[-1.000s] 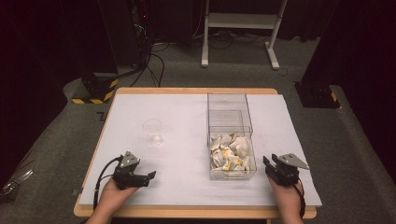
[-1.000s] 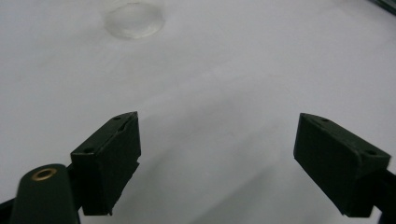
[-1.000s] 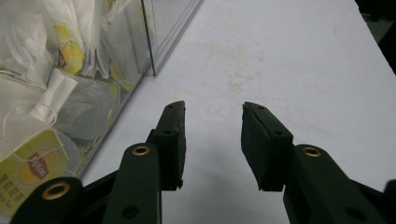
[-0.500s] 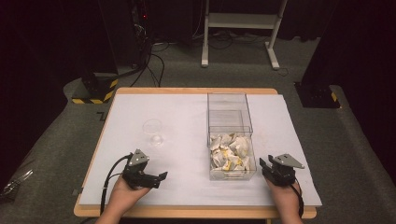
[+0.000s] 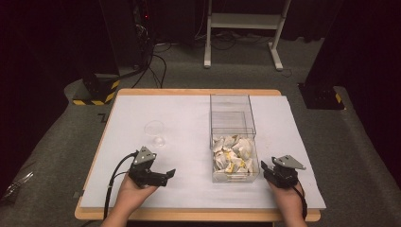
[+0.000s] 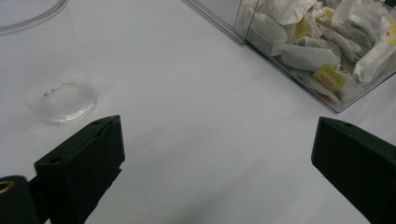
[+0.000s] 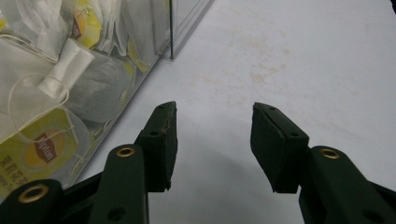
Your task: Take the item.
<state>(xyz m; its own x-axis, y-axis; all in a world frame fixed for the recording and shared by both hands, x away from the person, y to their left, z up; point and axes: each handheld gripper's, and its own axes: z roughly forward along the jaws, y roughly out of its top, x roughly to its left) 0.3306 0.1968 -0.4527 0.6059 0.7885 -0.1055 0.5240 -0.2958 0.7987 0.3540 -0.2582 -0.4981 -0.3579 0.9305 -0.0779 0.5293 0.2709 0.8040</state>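
The clear box (image 5: pixel 234 137) of tea bags (image 5: pixel 232 156) runs lengthwise away from you; your left gripper (image 5: pixel 166 175) gapes wide, your right gripper (image 5: pixel 265 169) half-open, both empty, low.

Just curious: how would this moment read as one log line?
left gripper: open, empty | right gripper: open, empty | clear plastic cup: upright, untouched | clear plastic box of tea bags: near compartment full
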